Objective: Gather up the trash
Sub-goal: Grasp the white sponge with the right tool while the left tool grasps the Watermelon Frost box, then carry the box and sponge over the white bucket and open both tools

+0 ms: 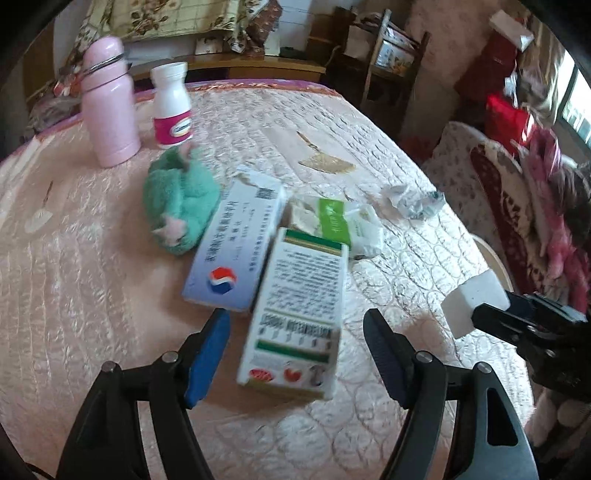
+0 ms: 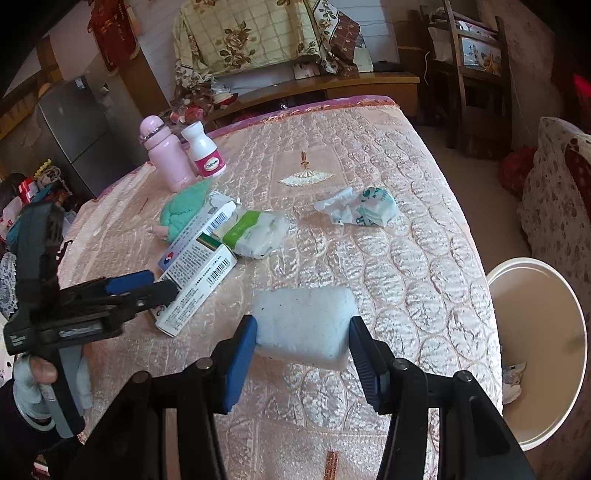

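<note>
At frame centre, the right tool (image 2: 303,352) pinches a white foam block (image 2: 304,326) above the bed (image 2: 406,221). The left tool (image 1: 295,354), spread, straddles a green-striped carton (image 1: 295,314). Next likely: carrying the block to the bin (image 2: 535,350) at lower right.

Daylight is falling across a pink quilted bedspread (image 2: 369,221), with a floral blanket (image 2: 251,33) lying draped over a low wooden cabinet (image 2: 332,83), a wooden chair (image 2: 476,74) and grey refrigerator (image 2: 81,136) standing beyond.

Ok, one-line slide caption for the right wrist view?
Right gripper clamps a white foam block above the pink quilted table, beside a white bin.
</note>
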Demonstrator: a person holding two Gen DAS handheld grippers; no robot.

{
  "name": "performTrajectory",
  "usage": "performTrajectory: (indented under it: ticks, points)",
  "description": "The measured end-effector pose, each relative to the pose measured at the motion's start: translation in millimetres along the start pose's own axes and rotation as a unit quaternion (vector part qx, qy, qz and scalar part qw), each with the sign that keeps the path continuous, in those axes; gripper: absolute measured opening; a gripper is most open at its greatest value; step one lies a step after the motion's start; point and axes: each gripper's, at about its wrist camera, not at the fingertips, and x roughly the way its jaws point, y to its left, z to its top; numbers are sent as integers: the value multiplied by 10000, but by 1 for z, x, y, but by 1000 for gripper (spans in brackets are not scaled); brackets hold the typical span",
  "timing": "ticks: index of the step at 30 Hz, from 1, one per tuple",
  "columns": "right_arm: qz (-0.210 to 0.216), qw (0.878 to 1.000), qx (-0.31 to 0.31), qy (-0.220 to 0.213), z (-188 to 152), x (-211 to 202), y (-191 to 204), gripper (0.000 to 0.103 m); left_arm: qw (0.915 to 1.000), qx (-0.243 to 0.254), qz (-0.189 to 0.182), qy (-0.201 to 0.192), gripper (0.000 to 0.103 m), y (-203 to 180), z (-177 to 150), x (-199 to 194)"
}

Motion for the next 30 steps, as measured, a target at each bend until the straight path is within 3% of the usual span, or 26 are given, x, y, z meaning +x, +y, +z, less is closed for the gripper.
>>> performTrajectory:
  ticks: [4, 5, 7, 17, 30]
  points:
    - [15, 10000, 24, -13, -3, -3, -3, 54, 9999, 91, 54, 109, 73, -12, 0, 8]
    - [20, 10000, 29, -16, -5, -5, -4, 54, 9999, 82, 20, 113, 57, -14, -1, 8]
    - [19, 10000, 42, -24, -7, -7, -6, 54, 9998, 55, -77, 172, 53, -14, -2, 8]
    - [-41, 9999, 134, -100, -16, -25, -19, 54, 9992, 54, -405, -2, 52, -23, -24, -31]
    - [-169, 9993, 218, -271, -30, -57, -34, 54, 9963, 430, -703, -228, 52, -75, -27, -62]
